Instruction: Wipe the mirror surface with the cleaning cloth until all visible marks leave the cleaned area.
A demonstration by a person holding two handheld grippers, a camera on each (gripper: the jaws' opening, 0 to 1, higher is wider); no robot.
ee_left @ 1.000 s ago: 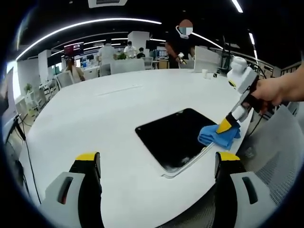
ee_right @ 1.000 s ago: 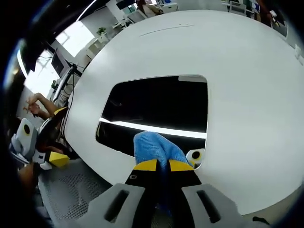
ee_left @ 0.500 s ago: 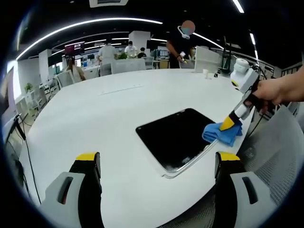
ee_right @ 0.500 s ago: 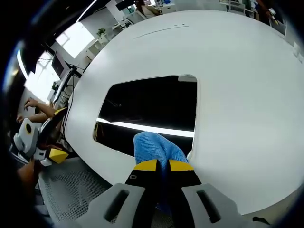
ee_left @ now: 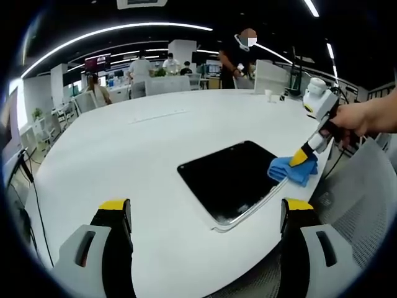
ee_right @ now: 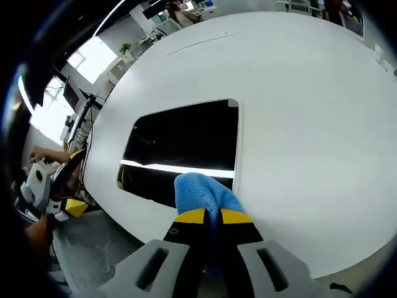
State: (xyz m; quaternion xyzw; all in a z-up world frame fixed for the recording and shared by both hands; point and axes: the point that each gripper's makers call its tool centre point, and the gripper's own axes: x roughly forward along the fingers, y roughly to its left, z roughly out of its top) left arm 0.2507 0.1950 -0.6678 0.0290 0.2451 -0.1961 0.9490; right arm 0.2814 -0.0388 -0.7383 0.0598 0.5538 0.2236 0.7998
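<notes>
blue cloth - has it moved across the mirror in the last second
Yes. In the left gripper view the blue cloth, clamped in the right gripper, has slid along the mirror edge toward its far right corner, now overlapping the white table.

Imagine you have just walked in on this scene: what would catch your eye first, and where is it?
The dark mirror lying flat on the big white table stands out most, near the table's edge. Next comes the bright blue cloth clamped in the right gripper, resting at the mirror's edge. The left gripper waits open over the table, holding nothing.
</notes>
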